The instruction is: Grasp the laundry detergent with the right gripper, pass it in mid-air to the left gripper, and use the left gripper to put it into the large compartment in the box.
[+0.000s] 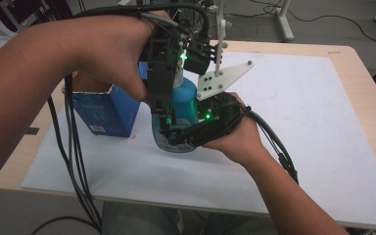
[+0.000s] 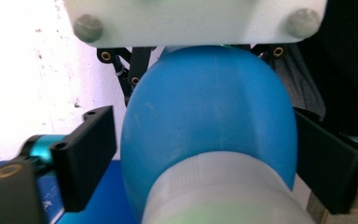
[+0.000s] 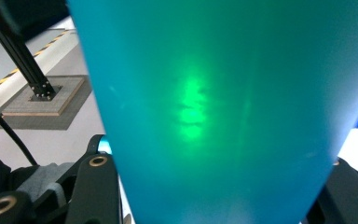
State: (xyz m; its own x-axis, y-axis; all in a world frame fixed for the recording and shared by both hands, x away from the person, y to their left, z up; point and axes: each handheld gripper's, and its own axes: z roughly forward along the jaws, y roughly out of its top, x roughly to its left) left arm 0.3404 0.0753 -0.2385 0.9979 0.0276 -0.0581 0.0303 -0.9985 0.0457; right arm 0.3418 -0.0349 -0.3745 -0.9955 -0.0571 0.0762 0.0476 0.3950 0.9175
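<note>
1. Started at the left edge: spotted a left hand (image 1: 107,44) reaching in high over the table (image 1: 357,93), with black cables (image 1: 76,147) hanging off it toward the floor.
2. Found a blue carton (image 1: 103,110) standing upright on the white mat (image 1: 298,122), top open. Could not make out anything inside it, as the hand covered most of the opening.
3. Moved right and there it was, just beside the carton: a blue bottle (image 1: 183,98) standing near the middle of the mat. Could not read any contents through its coloured wall.
4. Caught the left gripper (image 1: 169,125) coming down on the bottle from above.
5. Checked the left gripper view: saw the left gripper (image 2: 205,154) straddling the bottle (image 2: 209,121) at its rounded shoulder, with the pale cap (image 2: 219,191) nearest the lens. Saw one jaw hard against the plastic and the other within a sliver of it, so could not tell whether they truly gripped.
6. Went further right: found the right hand (image 1: 240,139) low on the mat, driving the right gripper (image 1: 176,137) in sideways at the bottle's lower body.
7. Confirmed it in the right gripper view: saw the right gripper (image 3: 214,196) clamped on the bottle (image 3: 214,116), a jaw pressed to each flank and a green glow on the wall.
8. Noted the white three-cornered plate (image 1: 223,78) above that gripper.
</note>
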